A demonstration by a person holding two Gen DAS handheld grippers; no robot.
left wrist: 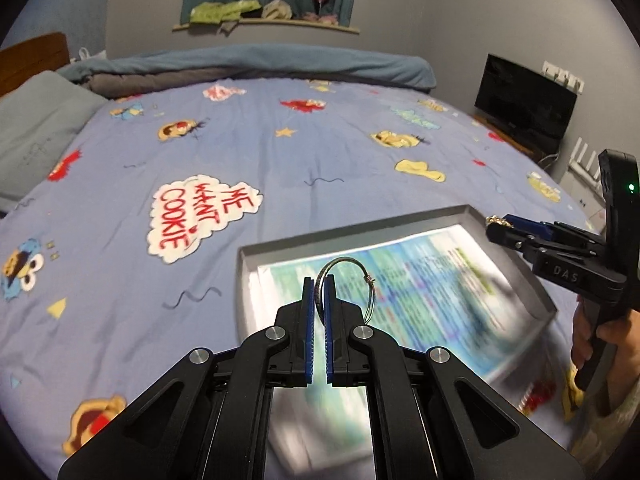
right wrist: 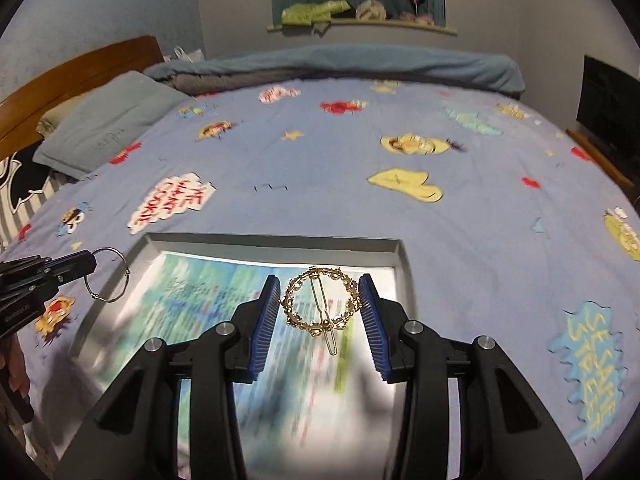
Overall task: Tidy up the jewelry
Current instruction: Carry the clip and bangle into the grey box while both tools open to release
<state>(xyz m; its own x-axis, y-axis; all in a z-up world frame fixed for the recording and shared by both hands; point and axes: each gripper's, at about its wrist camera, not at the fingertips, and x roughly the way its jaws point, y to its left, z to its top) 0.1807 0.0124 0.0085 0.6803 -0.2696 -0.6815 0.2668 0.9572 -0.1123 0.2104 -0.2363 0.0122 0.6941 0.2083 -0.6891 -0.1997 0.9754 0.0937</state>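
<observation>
We see both grippers above a grey tray (right wrist: 404, 256) that sits on a bed (right wrist: 320, 152) with a blue cartoon-print cover. A printed paper sheet (right wrist: 208, 292) lines the tray floor; it is motion-blurred, so we can't read the text.

Left gripper (left wrist: 319, 284): jaws pressed nearly together, pinching a silver wire bangle (left wrist: 352, 268). In the left wrist view the bangle arcs up and to the right out of the blue pads, lower centre of frame, with a twisted wire knot on its right side. In the right wrist view the same left gripper (right wrist: 90, 259) comes in from the left edge, and the bangle (right wrist: 116, 276) hangs off its tip over the tray's left rim.

Right gripper (right wrist: 319, 296): jaws partly spread, clamped on a gold ring-shaped hair clip (right wrist: 318, 302) at its left and right edges. The clip is an ornate circle with a thin bar across it; the bar's end pokes out below the ring. It sits centre frame in the right wrist view, above the paper. In the left wrist view the right gripper (left wrist: 496, 227) is at the right edge, over the tray's far right corner, with a bit of gold showing at its tip. A hand (left wrist: 600, 344) grips its handle at lower right.

Both pieces are clear of the tray, each held in its jaws.
</observation>
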